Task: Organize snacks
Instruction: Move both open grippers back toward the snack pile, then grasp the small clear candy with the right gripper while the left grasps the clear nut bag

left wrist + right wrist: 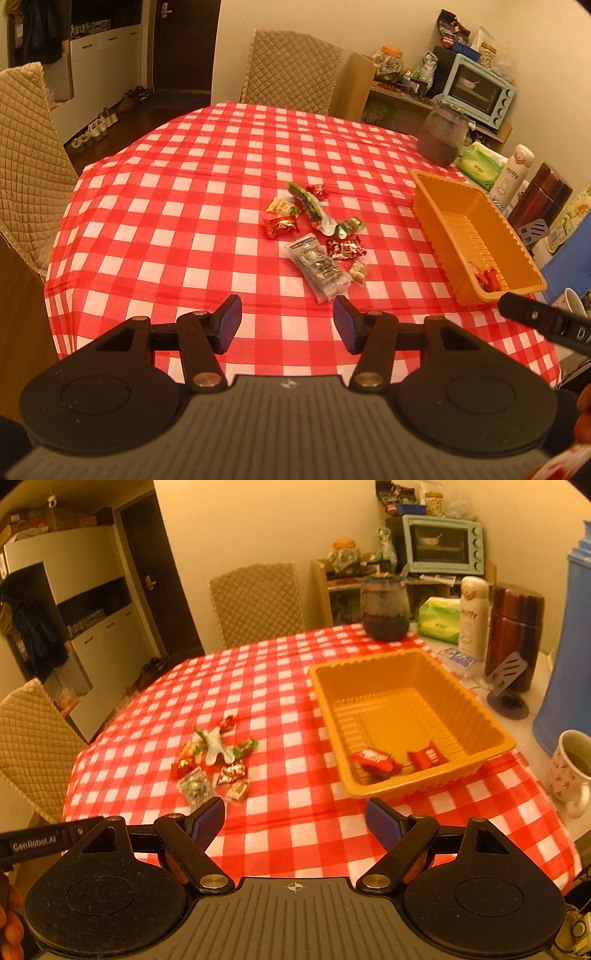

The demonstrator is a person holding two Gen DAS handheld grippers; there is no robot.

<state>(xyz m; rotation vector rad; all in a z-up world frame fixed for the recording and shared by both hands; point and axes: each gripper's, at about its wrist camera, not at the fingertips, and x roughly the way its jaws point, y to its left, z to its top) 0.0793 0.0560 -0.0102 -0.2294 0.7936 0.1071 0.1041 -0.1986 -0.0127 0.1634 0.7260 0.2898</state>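
A small heap of wrapped snacks point(317, 232) point(216, 760) lies mid-table on the red checked cloth; nearest me is a clear long packet point(317, 267). To its right stands an orange plastic basket point(476, 206) point(480, 716) holding two red wrapped snacks point(376, 761) point(426, 755). My left gripper point(287, 323) hovers open just short of the heap, nothing between its blue pads. My right gripper point(294, 821) stands open in front of the basket's near wall, also with nothing in it. Part of the right gripper's finger point(535, 317) shows at the left wrist view's right edge.
At the table's right side stand a dark glass jar point(384, 605), a green tissue pack point(439, 618), a white bottle point(472, 616), a dark red flask point(515, 627), a blue jug point(569, 657) and a mug point(570, 768). Quilted chairs point(291, 70) point(26, 166) flank the table.
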